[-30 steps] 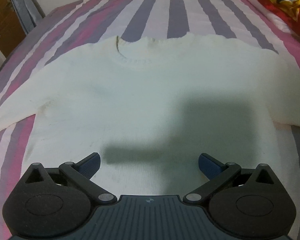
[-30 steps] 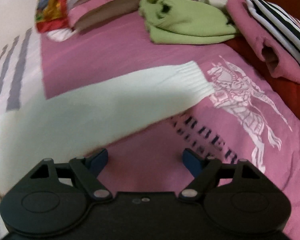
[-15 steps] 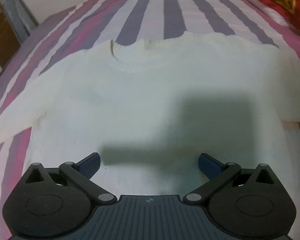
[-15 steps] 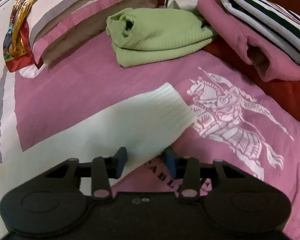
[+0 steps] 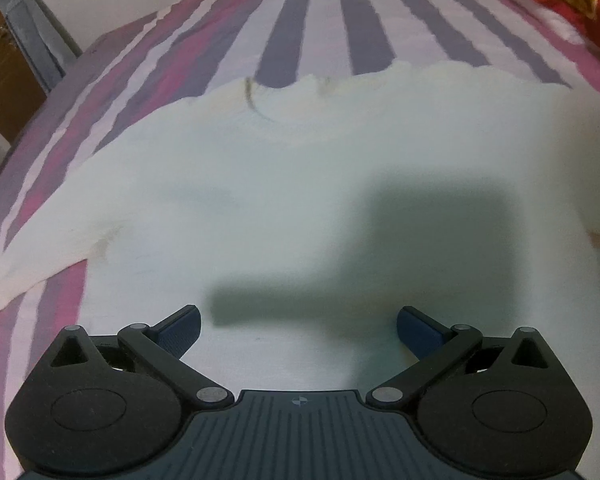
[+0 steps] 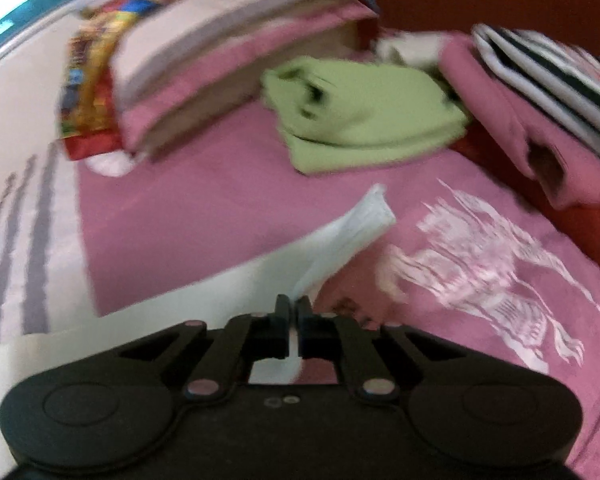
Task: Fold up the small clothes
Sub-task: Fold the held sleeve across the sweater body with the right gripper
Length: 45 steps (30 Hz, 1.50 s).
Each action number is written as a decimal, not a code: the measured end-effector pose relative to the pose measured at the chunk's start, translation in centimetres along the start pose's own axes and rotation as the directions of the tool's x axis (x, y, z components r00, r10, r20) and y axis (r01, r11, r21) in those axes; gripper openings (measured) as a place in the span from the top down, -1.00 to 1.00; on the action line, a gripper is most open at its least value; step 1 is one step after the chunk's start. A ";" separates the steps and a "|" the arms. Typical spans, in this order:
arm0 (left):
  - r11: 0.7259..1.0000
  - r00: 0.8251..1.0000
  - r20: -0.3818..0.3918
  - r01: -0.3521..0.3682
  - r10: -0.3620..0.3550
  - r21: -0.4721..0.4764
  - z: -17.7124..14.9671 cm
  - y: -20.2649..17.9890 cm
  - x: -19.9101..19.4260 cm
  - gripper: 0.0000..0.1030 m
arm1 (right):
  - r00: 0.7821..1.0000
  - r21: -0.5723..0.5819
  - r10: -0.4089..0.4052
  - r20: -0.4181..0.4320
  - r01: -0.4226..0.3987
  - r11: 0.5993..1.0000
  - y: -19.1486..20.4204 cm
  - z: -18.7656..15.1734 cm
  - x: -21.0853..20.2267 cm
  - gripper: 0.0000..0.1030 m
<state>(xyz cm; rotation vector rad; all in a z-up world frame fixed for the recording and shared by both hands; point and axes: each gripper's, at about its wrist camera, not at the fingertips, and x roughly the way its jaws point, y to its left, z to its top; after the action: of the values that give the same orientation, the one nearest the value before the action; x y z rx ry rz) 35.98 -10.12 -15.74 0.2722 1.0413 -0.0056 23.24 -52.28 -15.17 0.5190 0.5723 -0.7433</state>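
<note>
Across the striped bedspread [image 5: 308,12] your white sweater [image 5: 260,184] lies flat, neck hole away from you, both sleeves spread out. Your right gripper [image 6: 293,312] has just been closing and is now pinched tight on the right sleeve [image 6: 340,236] a bit back from the cuff [image 6: 376,208], which pokes up over the pink printed cover [image 6: 220,208].

Biggest risk from here, I'd say: the pinch looks like it has only a thin ridge of knit, so a quick swing across the body could pull it free, or drag the whole sweater sideways, since nothing is pinning it down (the view is already motion-blurred). The sleeve could also twist as it goes over.

Your left gripper [image 5: 298,324] hangs above the hem end of the sweater, tilted steeply down, jaws spread wide and empty. Right one angles down less steeply, toward the folded green top [image 6: 364,116].
</note>
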 end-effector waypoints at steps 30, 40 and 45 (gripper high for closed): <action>0.936 0.951 0.101 0.306 -0.292 -0.175 -1.5 9.7 0.7 -0.99 | 0.805 -0.293 0.506 -0.311 -0.587 0.754 22.9 -11.8 -9.1 -0.17; 0.971 0.955 0.174 0.240 -0.239 0.015 2.0 1.6 0.6 -0.49 | 0.816 -0.200 0.482 -0.319 -0.555 0.807 19.6 -10.1 -7.7 0.11; 0.964 0.952 0.154 0.264 -0.265 0.031 2.2 1.1 1.7 -0.11 | 0.805 -0.173 0.496 -0.326 -0.567 0.805 18.1 -10.0 -7.3 0.07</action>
<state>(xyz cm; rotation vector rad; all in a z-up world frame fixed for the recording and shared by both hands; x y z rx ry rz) 38.86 -9.29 -15.90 0.1369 0.9142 -0.2710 29.36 -31.22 -13.56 0.5025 0.7197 -0.0434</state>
